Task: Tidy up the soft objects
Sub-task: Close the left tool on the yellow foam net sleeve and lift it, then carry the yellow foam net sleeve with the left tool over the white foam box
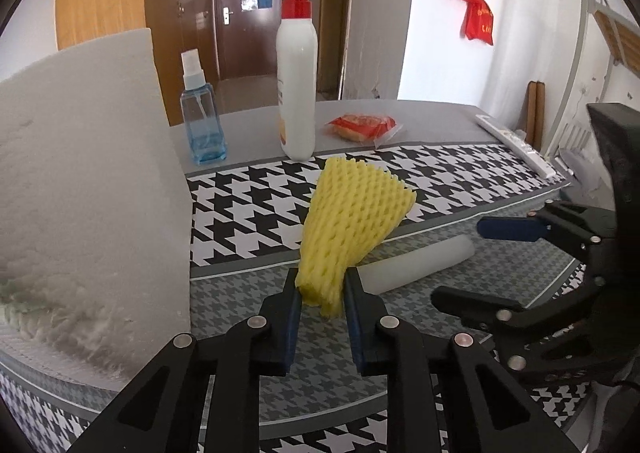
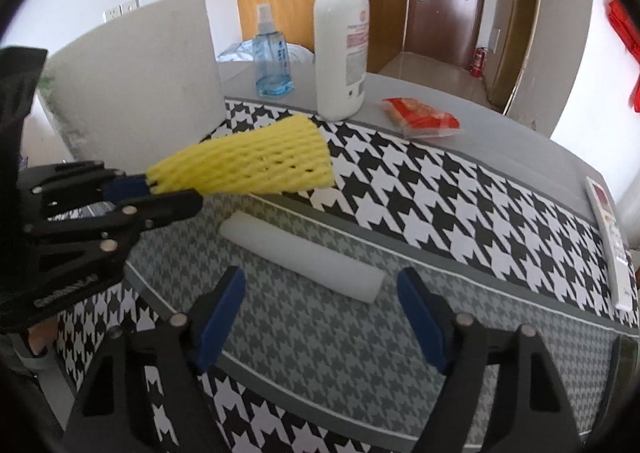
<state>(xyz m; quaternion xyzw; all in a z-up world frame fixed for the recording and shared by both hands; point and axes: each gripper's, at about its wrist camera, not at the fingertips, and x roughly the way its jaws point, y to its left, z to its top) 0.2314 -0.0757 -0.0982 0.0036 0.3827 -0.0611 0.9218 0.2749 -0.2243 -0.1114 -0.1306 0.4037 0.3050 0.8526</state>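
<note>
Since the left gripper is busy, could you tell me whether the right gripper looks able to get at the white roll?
Probably yes: the right gripper is open and aimed at the white roll, with nothing between them.

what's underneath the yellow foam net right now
The yellow foam net is pinched at one end in the left gripper. Below it lies the houndstooth cloth, and the white foam roll lies nearby. What its far end touches is hidden.

Beyond our tool stand a white pump bottle (image 1: pixel 297 91) and a blue spray bottle (image 1: pixel 202 121) on the houndstooth bench (image 1: pixel 248 205), a red snack packet (image 1: pixel 362 126) just right of them.
</note>
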